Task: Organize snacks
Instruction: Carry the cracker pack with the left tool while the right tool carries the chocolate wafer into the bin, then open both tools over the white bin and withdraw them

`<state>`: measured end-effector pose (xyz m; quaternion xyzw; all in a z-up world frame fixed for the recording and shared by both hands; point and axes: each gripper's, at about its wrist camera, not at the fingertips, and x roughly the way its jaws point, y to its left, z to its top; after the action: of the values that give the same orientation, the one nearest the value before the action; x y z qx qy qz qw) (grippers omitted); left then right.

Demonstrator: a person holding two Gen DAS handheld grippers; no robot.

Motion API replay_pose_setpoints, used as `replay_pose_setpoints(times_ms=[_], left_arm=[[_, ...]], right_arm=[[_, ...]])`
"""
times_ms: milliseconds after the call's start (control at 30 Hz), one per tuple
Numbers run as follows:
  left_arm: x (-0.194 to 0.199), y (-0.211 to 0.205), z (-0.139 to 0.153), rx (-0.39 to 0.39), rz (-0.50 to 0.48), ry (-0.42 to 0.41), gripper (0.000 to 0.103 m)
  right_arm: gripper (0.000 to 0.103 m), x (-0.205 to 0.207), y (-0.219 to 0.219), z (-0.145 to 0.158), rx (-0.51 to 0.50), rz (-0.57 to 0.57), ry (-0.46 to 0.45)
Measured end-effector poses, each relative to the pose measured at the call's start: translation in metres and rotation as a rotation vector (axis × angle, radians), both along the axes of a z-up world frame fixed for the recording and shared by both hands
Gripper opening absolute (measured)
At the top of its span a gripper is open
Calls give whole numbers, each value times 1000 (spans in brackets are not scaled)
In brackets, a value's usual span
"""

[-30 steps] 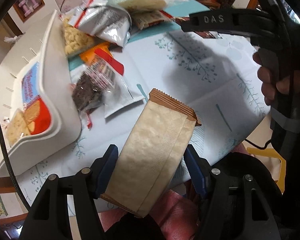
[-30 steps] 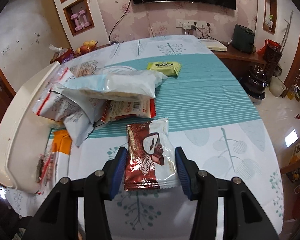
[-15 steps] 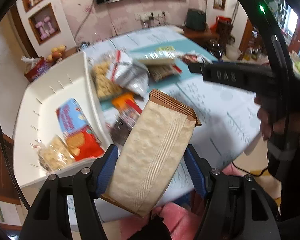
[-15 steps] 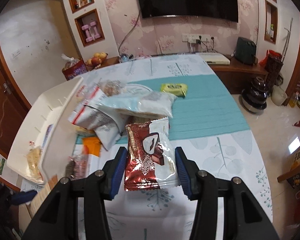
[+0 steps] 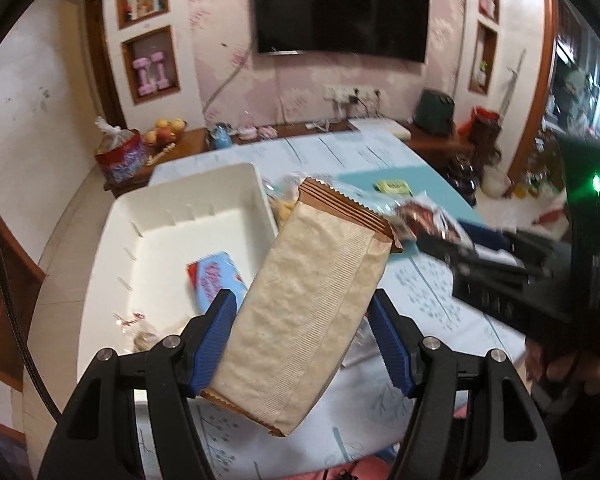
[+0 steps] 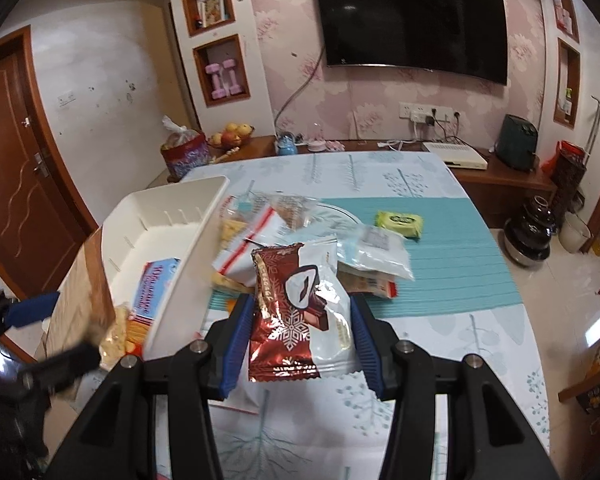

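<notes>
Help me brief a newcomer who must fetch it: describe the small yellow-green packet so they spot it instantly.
Start at the table, then find the teal striped runner across it. The yellow-green packet lies alone at the runner's far edge, apart from the snack pile beside the white bin; nothing else there is that colour.

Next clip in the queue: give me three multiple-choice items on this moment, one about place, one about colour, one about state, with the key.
1. Where is the blue biscuit pack?
A. inside the white bin
B. on the teal runner
C. in a gripper

2. What colour is the small pack lying alone on the teal runner?
A. red
B. yellow-green
C. white

3. What is the left gripper doing?
A. standing open, holding nothing
B. clamping the tan paper bag
C. clamping a red-and-white wrapper

Key: 1 A, it lies on the bin's floor. 2 B, a yellow-green wrapper. 3 B, the blue pads press the bag's sides.
</notes>
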<state>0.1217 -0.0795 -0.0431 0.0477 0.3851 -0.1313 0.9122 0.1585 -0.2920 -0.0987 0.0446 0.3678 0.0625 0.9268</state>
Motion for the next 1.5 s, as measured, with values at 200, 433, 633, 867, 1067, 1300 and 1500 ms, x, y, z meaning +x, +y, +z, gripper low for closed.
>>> replay_pose_setpoints(times_ms=[200,433,633,867,1067,1300,1500], left_arm=[[9,34,1,-54,64,-37,67],[21,82,-12,-130,155,-42,67],[35,123,-30,-175,249,-21,67],[42,157,-49,-208,340,-17,67],[43,166,-56,-221,368,-14,67],[39,163,-55,-219,360,-3,71],[39,159,-54,-247,369,20,79]], right_arm=[[49,-1,31,-4,7,62,-12],[49,-5,71,-12,-25,130,-52],[49,-8,100,-22,-16,220,-63],[49,-10,125,-30,12,298,-77],[50,-8,140,-34,29,351,-89],[53,-5,152,-36,32,381,-79],[61,-8,153,-34,26,392,-82]])
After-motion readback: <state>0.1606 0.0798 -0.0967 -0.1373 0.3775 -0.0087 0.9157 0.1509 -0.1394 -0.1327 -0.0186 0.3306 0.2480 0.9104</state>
